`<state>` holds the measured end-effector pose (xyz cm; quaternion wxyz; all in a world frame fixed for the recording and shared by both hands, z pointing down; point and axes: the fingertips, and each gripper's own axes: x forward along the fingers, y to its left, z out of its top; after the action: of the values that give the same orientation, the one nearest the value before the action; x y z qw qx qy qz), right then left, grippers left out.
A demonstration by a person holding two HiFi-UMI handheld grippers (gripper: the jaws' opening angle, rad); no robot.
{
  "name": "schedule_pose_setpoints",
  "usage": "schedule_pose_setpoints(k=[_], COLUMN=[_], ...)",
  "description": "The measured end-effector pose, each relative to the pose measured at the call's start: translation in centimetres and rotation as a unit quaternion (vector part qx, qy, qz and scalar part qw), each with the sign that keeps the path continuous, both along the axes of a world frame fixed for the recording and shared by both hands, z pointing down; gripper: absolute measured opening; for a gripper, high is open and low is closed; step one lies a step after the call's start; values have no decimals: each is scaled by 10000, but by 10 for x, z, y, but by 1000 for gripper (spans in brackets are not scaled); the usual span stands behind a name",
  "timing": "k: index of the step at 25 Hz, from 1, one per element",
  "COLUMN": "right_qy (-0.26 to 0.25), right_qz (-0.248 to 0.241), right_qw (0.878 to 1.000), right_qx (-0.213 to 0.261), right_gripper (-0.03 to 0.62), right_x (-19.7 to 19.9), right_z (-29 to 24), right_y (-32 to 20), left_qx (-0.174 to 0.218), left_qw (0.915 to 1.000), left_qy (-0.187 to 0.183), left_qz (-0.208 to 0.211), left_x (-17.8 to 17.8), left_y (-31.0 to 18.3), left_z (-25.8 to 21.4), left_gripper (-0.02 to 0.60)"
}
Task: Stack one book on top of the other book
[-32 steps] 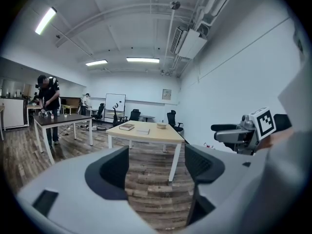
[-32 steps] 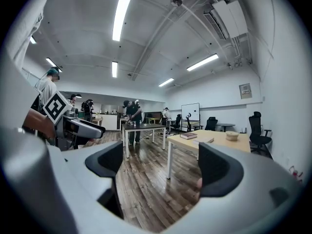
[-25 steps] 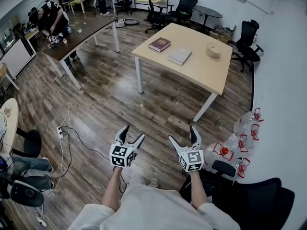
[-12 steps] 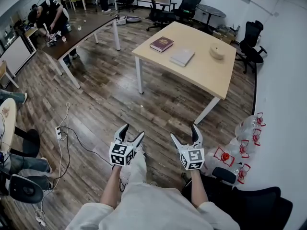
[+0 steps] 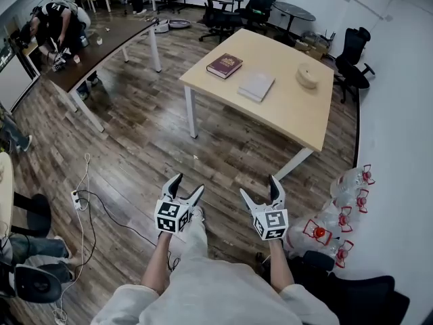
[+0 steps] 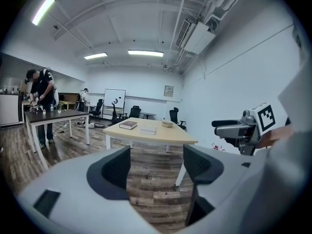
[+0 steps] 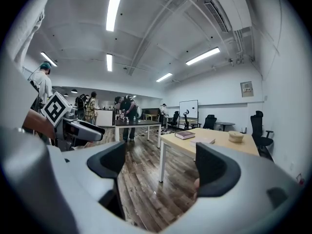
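**Head view**
- Left claw [image 5: 189, 183]: spread, empty, held low over the wooden floor [image 5: 149, 134].
- Right claw [image 5: 258, 185]: spread likewise, empty, level with the left one.
- Surface [image 5: 291, 114]: pale wood, ahead and well apart from both claws.
- Dark red book [image 5: 224, 65]: lies flat near the surface's left edge, toward the far corner.
- Pale book [image 5: 256, 86]: lies flat just beside the dark one, further in from that edge. A narrow gap seems to part them.
- Bowl [image 5: 307, 76]: near the far right edge, apart from both books.

**Left claw view**
- The jaws stand wide with only floor between them.
- Both books show small on the surface ahead.
- The right claw shows off to one side.

**Right claw view**
- The jaws stand wide with floor between them.
- The books lie beyond the near corner of the surface.

**Step in hand (judged)**
- This is the approach; neither book is lifted yet.

**To do it well (judged)**
- Come up to the left edge, where both books should fall within reach.
- Keep both claws spread until a book's side sits between the jaws.
- The pale book looks the thinner, and so probably the lighter to carry. Take it, and leave the thicker dark one as the base.
- A flat book gives little to pinch. Steady it with the free claw, or draw it out over the edge before closing on it.
- Lower it level, with its corners squared over the dark cover.
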<state>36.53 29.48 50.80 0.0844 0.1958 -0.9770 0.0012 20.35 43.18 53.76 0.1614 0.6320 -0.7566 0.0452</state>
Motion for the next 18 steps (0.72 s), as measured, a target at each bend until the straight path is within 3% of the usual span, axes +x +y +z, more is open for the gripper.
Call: schedule_pose_setpoints(k=[18], right_qy=[14], right_qz=[276], right_qw=[9996], right_qx=[116], right_gripper=[430], right_x=[-193], right_z=[-31], right_y=[-118], left_qx=[224], left_qw=[9991], left_qy=[-57], left_qz=[346], left_x=[-194], left_y=[-131], left_z=[-33], left_gripper=[336])
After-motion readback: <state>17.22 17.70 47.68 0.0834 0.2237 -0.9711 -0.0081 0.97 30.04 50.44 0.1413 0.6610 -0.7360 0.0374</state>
